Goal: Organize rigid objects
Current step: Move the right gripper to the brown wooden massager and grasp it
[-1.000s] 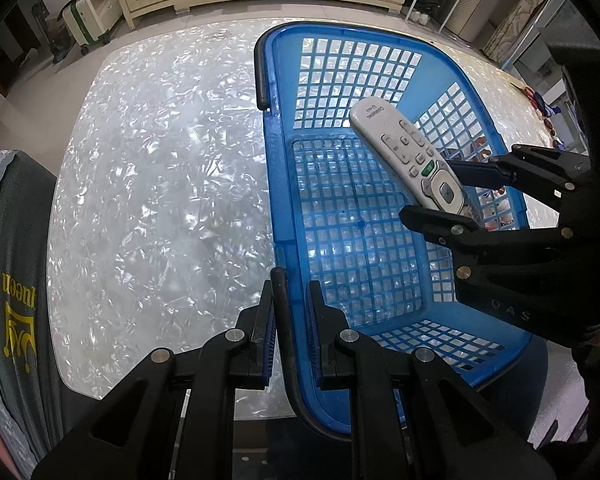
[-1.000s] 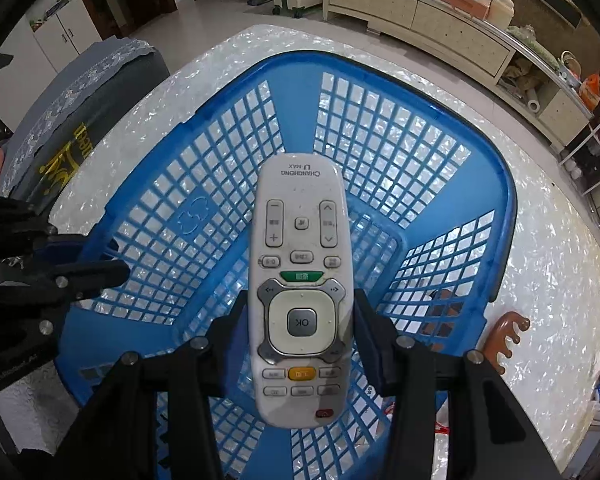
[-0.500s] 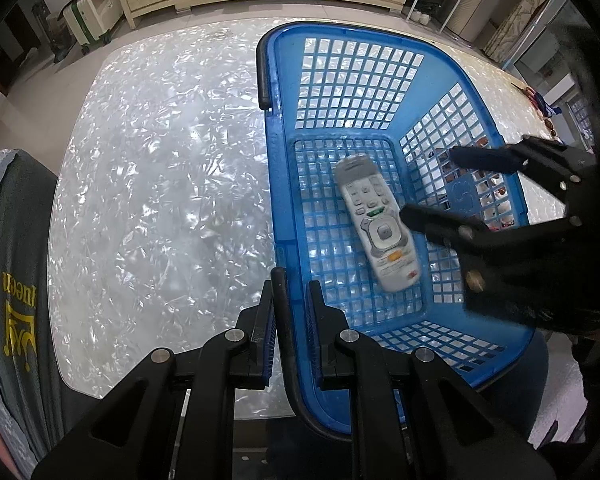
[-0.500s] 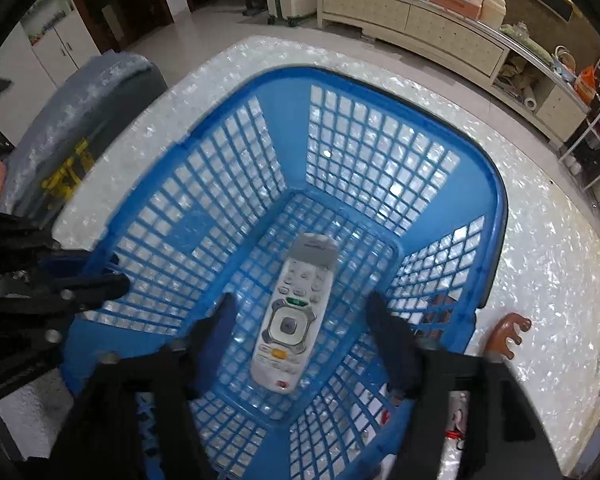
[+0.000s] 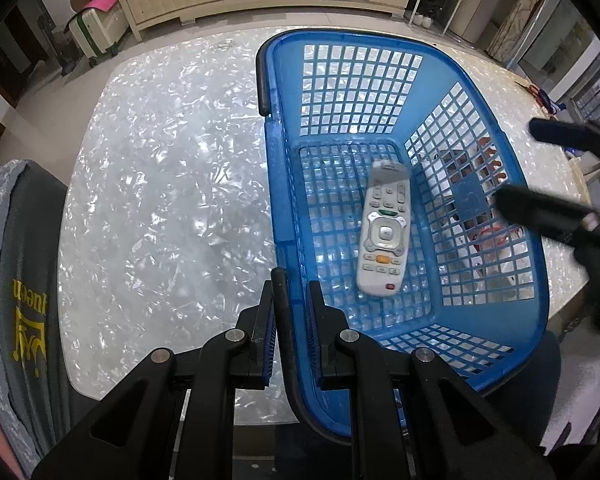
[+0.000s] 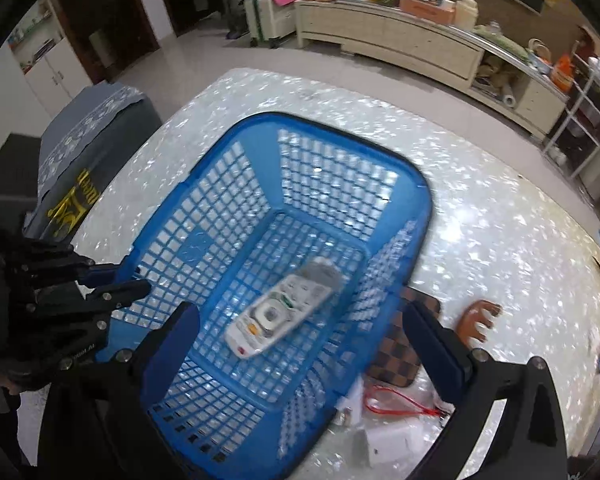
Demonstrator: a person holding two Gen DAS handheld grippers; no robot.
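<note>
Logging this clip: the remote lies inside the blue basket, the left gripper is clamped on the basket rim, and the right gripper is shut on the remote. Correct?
Not quite. The right gripper is open and empty, per the right wrist view; the remote lies free in the blue basket. The left gripper does clamp the rim.

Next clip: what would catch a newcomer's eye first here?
The blue basket on the pearly table, with a white remote lying buttons-up on its floor. The left tool is clamped on the basket's near rim, while the right tool hangs open above it.
</note>
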